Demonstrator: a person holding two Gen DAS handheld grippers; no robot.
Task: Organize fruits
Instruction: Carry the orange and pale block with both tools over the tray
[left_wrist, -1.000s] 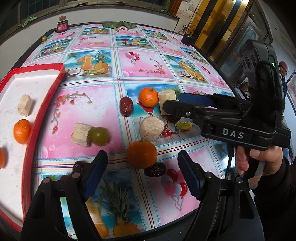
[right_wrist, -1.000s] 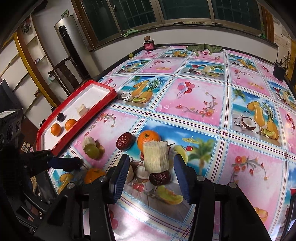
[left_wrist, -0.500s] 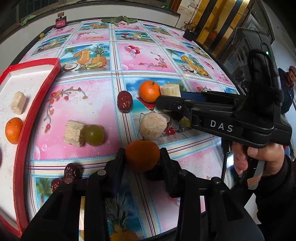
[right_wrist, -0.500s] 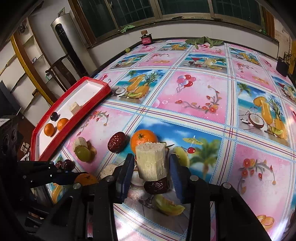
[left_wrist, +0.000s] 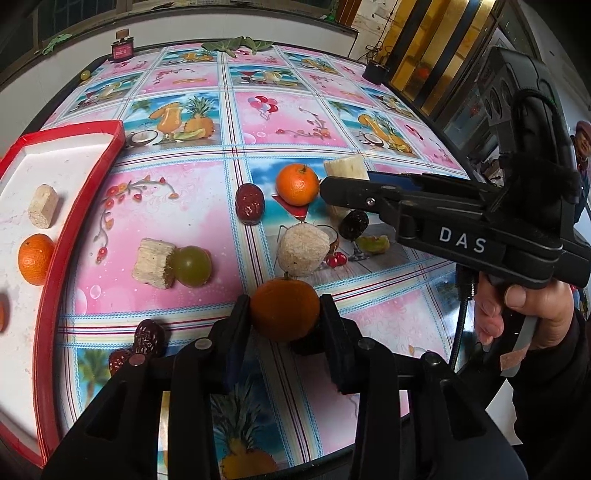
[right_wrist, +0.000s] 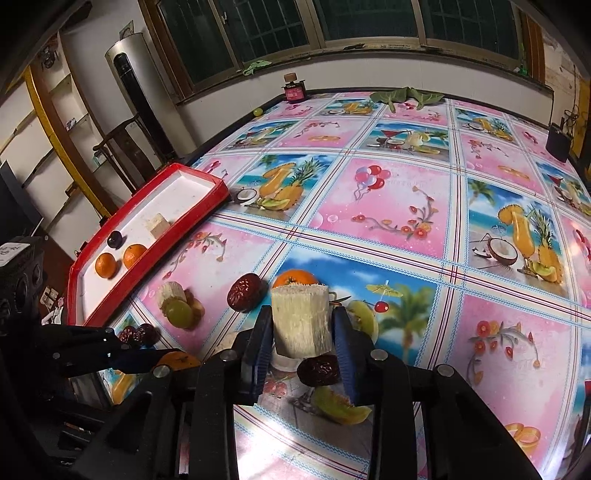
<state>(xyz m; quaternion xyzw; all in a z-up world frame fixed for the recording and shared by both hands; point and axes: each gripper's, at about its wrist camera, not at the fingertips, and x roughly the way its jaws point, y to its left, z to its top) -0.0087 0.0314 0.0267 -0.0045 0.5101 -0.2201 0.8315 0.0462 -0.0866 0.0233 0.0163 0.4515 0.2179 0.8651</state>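
The left gripper (left_wrist: 284, 314) squeezes an orange (left_wrist: 285, 309) between its fingers, low over the bench (left_wrist: 295, 122). The right gripper (right_wrist: 301, 332) grips a pale cane chunk (right_wrist: 300, 319); it looks lifted a little, but that is hard to tell. A dark date (right_wrist: 318, 370) lies just below it. The red tray (right_wrist: 147, 236) holds two oranges, a chunk and a dark fruit.
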